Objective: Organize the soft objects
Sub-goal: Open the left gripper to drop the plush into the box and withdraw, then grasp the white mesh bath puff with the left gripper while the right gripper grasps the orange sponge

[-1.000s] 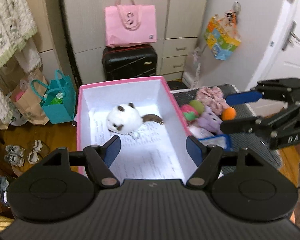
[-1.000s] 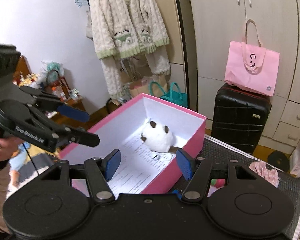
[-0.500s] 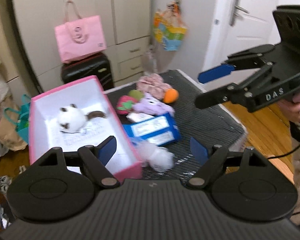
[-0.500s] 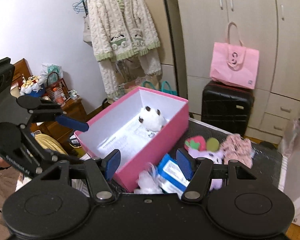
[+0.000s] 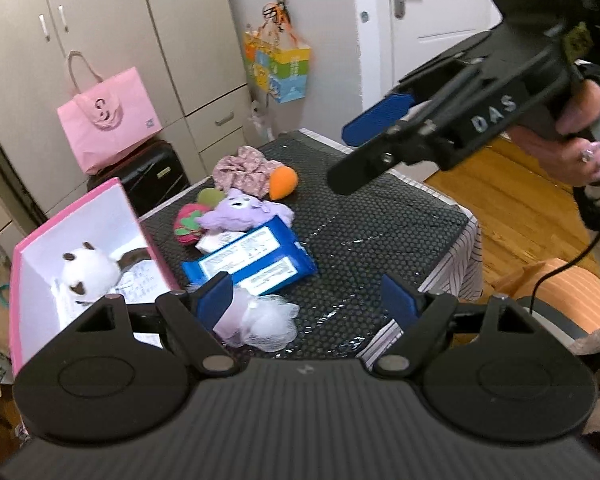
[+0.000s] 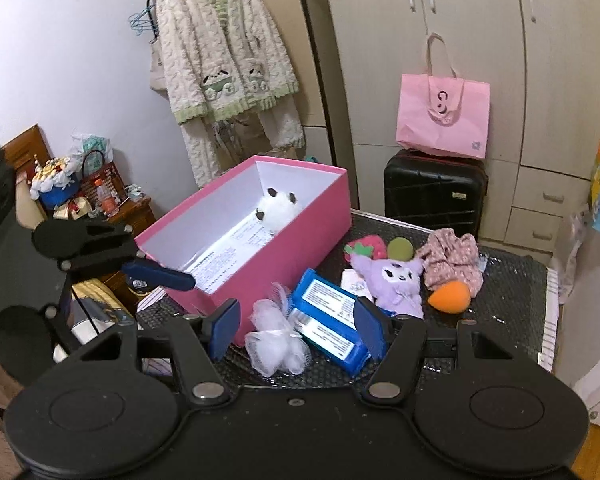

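Both tools hover above the dark dimpled surface (image 6: 512, 276) with nothing between their pads. The left hand-held gripper (image 5: 308, 300) has its jaws spread wide, and the right hand-held gripper (image 6: 296, 326) is also open. Below them lies a white mesh puff (image 6: 278, 344), touching a blue packet (image 6: 332, 320). A white plush (image 6: 276, 210) sits inside the pink box (image 6: 296, 248). A purple plush (image 6: 392, 284), an orange toy (image 6: 450, 298) and what looks like floral fabric (image 6: 452, 258) lie clustered beyond.
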Motion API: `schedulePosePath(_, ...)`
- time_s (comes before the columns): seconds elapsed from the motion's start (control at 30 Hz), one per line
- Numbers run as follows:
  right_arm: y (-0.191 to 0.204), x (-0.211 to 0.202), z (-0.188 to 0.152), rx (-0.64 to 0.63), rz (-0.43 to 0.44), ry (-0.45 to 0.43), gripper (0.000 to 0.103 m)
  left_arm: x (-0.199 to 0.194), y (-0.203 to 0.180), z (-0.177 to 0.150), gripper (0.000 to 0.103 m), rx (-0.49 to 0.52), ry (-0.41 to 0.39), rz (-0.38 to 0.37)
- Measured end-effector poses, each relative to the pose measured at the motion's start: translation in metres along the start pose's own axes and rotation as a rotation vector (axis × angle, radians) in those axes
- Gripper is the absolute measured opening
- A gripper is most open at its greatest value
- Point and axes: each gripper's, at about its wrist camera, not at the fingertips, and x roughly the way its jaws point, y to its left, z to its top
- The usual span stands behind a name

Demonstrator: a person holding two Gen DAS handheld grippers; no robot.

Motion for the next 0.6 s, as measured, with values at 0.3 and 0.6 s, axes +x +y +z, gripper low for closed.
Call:
schedulePosePath(0.3,-0.039,0.030,-0.024,0.053,-0.017,0.001,0.068,0.044,-0.009,-0.012,0.081,0.036,0.029,0.046)
schedulePosePath(0.6,-0.071,0.063,-0.032,0.037,-0.094,-0.002,0.068,0.088,-0.025,-0.024,0.081,0.131,0.030,0.221)
